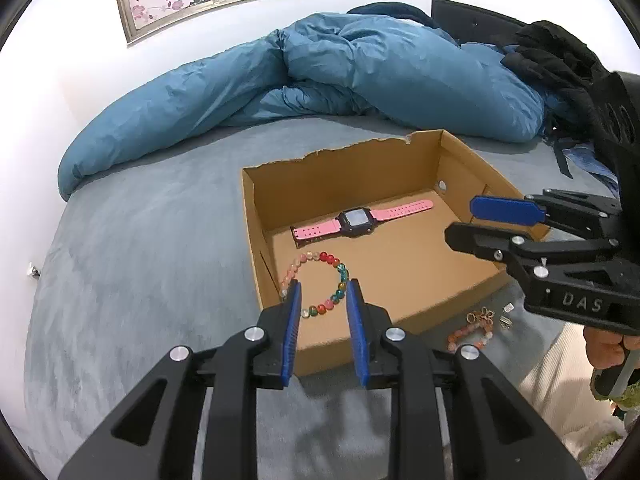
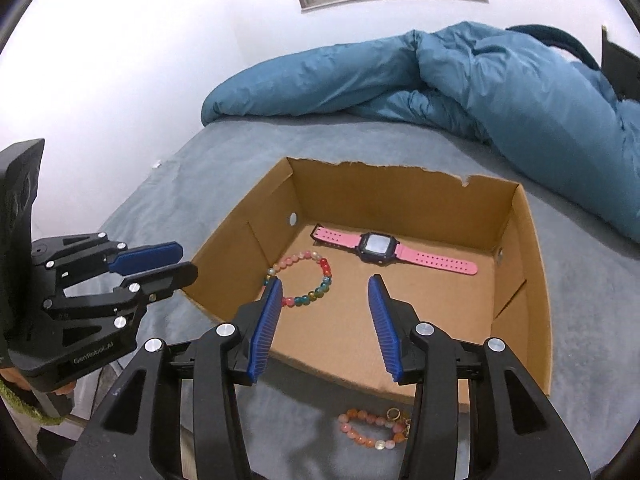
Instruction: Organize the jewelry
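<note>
Reading "DAS" on right tongs (image 1: 476, 222) (agape).

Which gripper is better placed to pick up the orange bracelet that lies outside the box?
Probably the right gripper. The orange bracelet lies on the bed just below its open fingers, before the cardboard box. The left gripper, also open, hangs nearer the multicolour bracelet inside.
</note>
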{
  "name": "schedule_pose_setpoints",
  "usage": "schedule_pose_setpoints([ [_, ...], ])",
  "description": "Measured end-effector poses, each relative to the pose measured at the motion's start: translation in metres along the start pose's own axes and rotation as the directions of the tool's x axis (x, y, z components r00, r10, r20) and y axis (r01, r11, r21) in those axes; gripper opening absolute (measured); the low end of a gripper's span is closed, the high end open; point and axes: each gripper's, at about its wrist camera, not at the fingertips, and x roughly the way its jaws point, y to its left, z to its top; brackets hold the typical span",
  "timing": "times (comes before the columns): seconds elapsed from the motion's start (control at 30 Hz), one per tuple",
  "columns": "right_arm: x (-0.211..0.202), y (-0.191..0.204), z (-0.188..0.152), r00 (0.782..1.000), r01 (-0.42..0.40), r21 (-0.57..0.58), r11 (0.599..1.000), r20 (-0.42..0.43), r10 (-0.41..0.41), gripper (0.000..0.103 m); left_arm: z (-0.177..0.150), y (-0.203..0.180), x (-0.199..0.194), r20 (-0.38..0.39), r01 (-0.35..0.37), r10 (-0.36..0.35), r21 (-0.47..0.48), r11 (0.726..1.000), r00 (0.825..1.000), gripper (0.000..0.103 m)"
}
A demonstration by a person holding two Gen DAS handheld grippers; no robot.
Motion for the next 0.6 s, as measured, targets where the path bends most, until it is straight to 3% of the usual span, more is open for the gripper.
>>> schedule_pose_setpoints([
  [0.6,-0.042,0.007,-0.026,0.998,0.021,-0.012,1.000,0.067,-0.021,0.043,-0.032,-0.014,-0.040,0.043,0.045,-0.043,-0.035,0.998,0.998,0.023],
])
